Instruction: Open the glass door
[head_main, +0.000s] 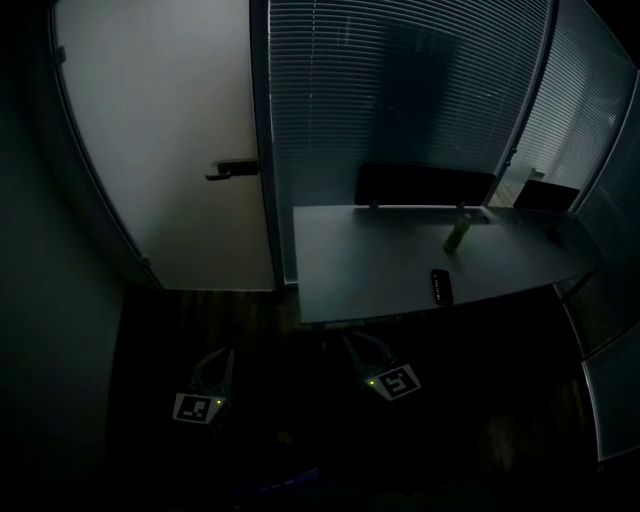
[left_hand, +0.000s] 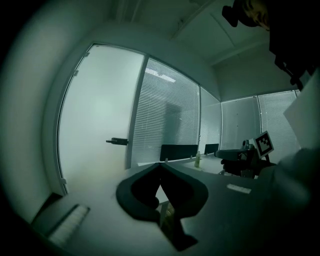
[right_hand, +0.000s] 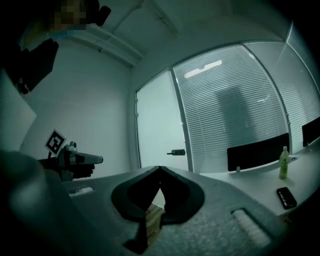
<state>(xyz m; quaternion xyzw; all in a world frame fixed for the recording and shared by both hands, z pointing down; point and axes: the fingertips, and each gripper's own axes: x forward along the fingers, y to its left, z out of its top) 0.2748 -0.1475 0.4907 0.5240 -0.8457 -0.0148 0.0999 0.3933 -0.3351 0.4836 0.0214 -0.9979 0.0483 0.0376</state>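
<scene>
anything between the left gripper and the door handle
Nothing stands there. In the head view only dark floor lies between the left gripper and the glass door, and its handle is unobstructed.

Left gripper (left_hand: 160, 164) pointing toward glass door (left_hand: 95, 115), jaws pressing together, nothing between. Handle (left_hand: 117, 142) sticking out at door's right edge. Bottle (left_hand: 198, 160) standing right of door.

Grey table (head_main: 360, 262) bears a green bottle (head_main: 456, 235) (upright) and a dark flat device (head_main: 441, 286).
</scene>
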